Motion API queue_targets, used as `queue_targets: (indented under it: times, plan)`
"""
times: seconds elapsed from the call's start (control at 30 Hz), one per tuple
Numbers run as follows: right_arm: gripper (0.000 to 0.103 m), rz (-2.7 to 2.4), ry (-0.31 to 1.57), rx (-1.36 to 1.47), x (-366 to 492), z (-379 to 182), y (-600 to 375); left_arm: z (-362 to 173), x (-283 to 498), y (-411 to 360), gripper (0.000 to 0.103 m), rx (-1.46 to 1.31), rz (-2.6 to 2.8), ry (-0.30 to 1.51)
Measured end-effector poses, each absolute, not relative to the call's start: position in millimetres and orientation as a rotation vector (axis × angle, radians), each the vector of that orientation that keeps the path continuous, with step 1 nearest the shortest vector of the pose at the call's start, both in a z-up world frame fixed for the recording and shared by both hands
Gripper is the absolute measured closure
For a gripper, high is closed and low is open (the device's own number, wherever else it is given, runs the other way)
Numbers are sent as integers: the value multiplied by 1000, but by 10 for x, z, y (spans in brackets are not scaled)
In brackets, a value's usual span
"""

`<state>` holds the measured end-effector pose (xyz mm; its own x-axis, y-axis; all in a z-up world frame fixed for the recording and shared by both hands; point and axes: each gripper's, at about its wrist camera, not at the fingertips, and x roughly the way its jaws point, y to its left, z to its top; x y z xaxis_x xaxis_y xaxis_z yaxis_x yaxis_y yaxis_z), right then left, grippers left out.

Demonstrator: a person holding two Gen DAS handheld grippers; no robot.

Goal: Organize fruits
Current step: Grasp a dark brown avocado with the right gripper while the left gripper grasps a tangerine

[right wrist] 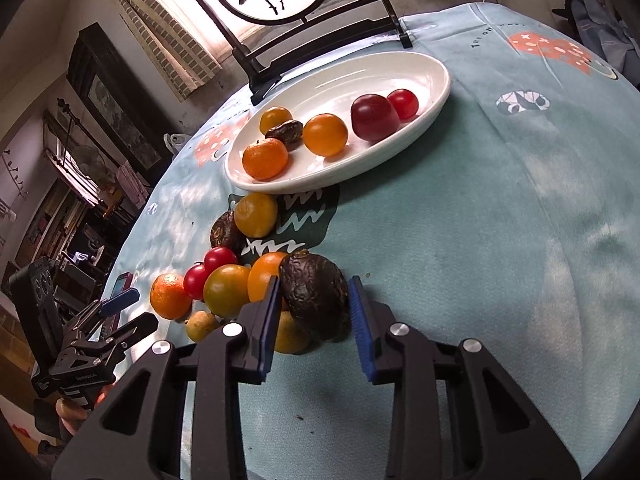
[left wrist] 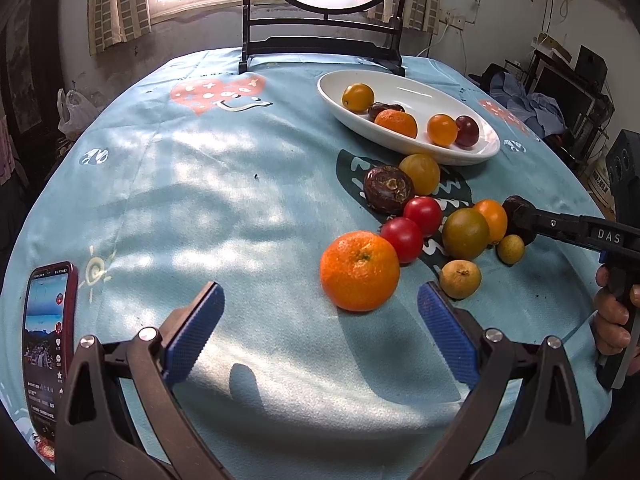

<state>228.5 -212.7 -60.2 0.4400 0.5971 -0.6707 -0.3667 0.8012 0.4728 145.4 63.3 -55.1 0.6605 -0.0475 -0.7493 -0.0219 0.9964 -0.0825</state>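
A white oval dish [left wrist: 404, 92] [right wrist: 400, 76] holds several small fruits. More fruit lies loose on the blue cloth in front of it: a big orange [left wrist: 359, 270] [right wrist: 170, 296], red tomatoes [left wrist: 422, 214], green-yellow fruits [left wrist: 465, 233] and a dark wrinkled fruit [left wrist: 388, 189]. My left gripper [left wrist: 320, 320] is open and empty, just short of the big orange. My right gripper [right wrist: 314, 316] has its blue pads on both sides of a dark wrinkled fruit [right wrist: 314, 296] at the right end of the pile; whether they press it is unclear.
A phone [left wrist: 48, 344] lies at the table's left edge. A dark wooden stand [left wrist: 320, 46] with a round painted panel stands behind the dish. Bare blue cloth [right wrist: 520, 240] stretches right of the pile. Room clutter surrounds the table.
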Motion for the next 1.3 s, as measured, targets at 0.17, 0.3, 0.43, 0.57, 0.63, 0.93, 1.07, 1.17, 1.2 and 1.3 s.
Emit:
queue_targets:
  times: [0.17,0.3,0.43,0.57,0.63,0.93,1.07,1.17,1.2,1.3]
  plan:
    - [76,616,897,350,2277,-554,-2244,-556,1485,643,4,-100,-56,851]
    - [77,620,904,355,2280,-552,-2237,-565,1571,560,9,-42,-82,862]
    - [77,662,914,428,2306,-563,-2298,-599,1664,497,29,10,-123,891]
    - [77,656,915,424,2299,-555,-2292,-662,1762,526,39,-1,-165,930]
    - [77,667,914,433,2298,-547,-2290,-675,1778,531,43,-9,-186,937]
    - [77,671,910,437,2296,-540,-2298,-687,1755,456,57,17,-199,947]
    - [77,674,904,437,2300,-531,-2294,-654,1730,421,57,31,-180,932]
    - [77,679,902,443,2303,-531,-2297,-592,1701,402,57,39,-171,914]
    - [77,679,900,445,2297,-527,-2301,-568,1693,399,57,39,-171,909]
    - [77,684,890,453,2294,-517,-2310,-498,1665,391,57,33,-173,891]
